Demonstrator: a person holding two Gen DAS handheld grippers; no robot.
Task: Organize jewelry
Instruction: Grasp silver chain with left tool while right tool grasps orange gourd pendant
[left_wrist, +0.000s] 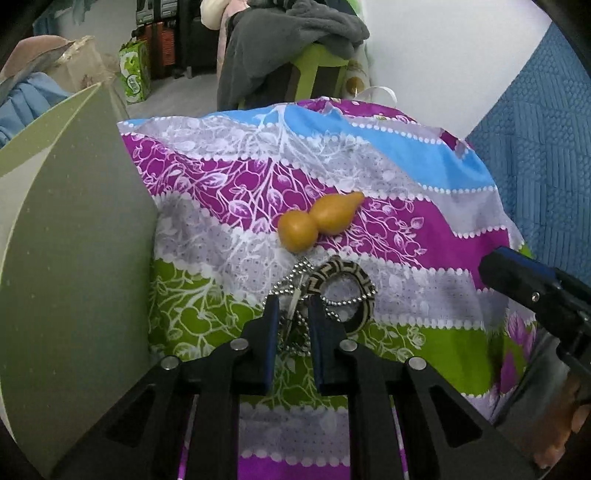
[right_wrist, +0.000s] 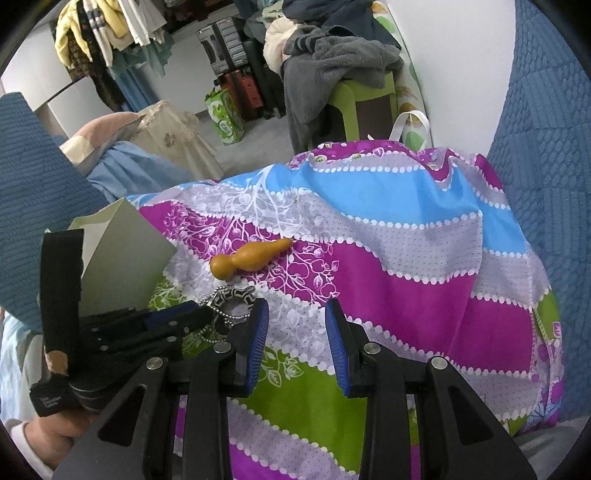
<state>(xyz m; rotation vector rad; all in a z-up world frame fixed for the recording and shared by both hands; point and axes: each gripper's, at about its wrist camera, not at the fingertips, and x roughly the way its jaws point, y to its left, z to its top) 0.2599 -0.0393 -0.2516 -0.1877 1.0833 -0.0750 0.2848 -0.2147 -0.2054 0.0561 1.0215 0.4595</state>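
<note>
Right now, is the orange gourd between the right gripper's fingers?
No, the orange gourd lies on the patterned cloth beyond the right gripper, whose fingers are empty.

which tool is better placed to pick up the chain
Left. The left tool already straddles the chain beside the bangle. The right tool hangs open over bare cloth, off to the side.

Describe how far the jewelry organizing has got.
Nothing looks put away yet. The left claw is closing around the ball chain lying over the patterned bangle. The right claw hangs open. The gourd-shaped pendant lies untouched on the cloth.
</note>
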